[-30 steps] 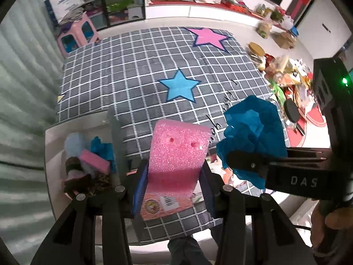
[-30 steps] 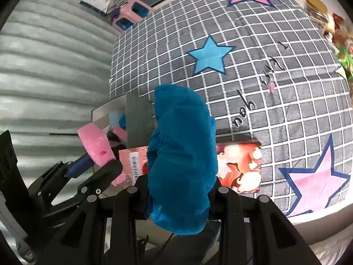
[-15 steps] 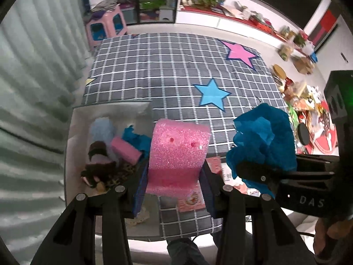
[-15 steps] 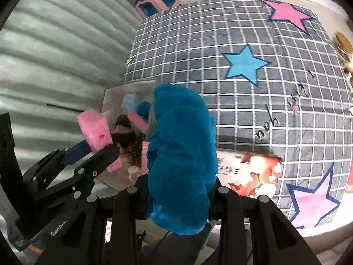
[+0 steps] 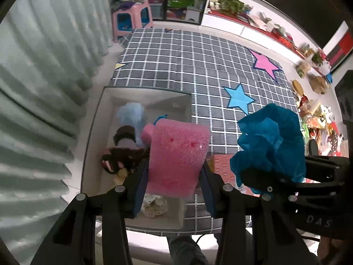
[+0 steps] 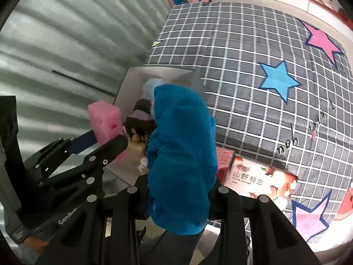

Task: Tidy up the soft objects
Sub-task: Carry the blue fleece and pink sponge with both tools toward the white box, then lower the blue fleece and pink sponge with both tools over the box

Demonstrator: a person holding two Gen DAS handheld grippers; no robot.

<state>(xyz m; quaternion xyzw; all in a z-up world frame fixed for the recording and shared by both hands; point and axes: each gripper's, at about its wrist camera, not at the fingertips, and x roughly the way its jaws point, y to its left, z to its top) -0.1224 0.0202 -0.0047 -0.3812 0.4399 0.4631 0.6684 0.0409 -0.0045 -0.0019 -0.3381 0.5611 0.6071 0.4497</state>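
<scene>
Left tongs (image 5: pixel 174 176) clenched on a pink sponge block (image 5: pixel 178 156), both pads pressed into its sides, block standing up out of the jaws. In the right wrist view the same left tongs (image 6: pixel 103 141) show from the side with the pink sponge block (image 6: pixel 104 121) poking up beside the box wall.

Right tongs (image 6: pixel 178 190) clenched on a blue fuzzy cloth (image 6: pixel 181 154), bunched and spilling over both fingers. In the left wrist view the blue fuzzy cloth (image 5: pixel 271 145) hangs at the right, over the checked cover, gripped by the right tongs (image 5: pixel 264 181).

Both held things are in the air above the near end of a white open box (image 5: pixel 97 132), the sponge over the box, the cloth just to its right. White open box (image 6: pixel 125 88) sits on the near left corner of the grey checked cover (image 5: pixel 187 66) with star prints.

In the box: pale blue puff (image 5: pixel 130 112) at the far end, brown plush item (image 5: pixel 123 156) mid box, a small pink piece (image 5: pixel 146 132) partly hidden behind the sponge, cream spotted cloth (image 5: pixel 154 203) at the near end under the tongs.

A red printed carton (image 6: pixel 260 181) lies flat on the cover just right of the box. Grey curtain (image 5: pixel 33 88) hangs at the left. Pink stool (image 5: pixel 130 19) stands beyond the far edge of the cover.
</scene>
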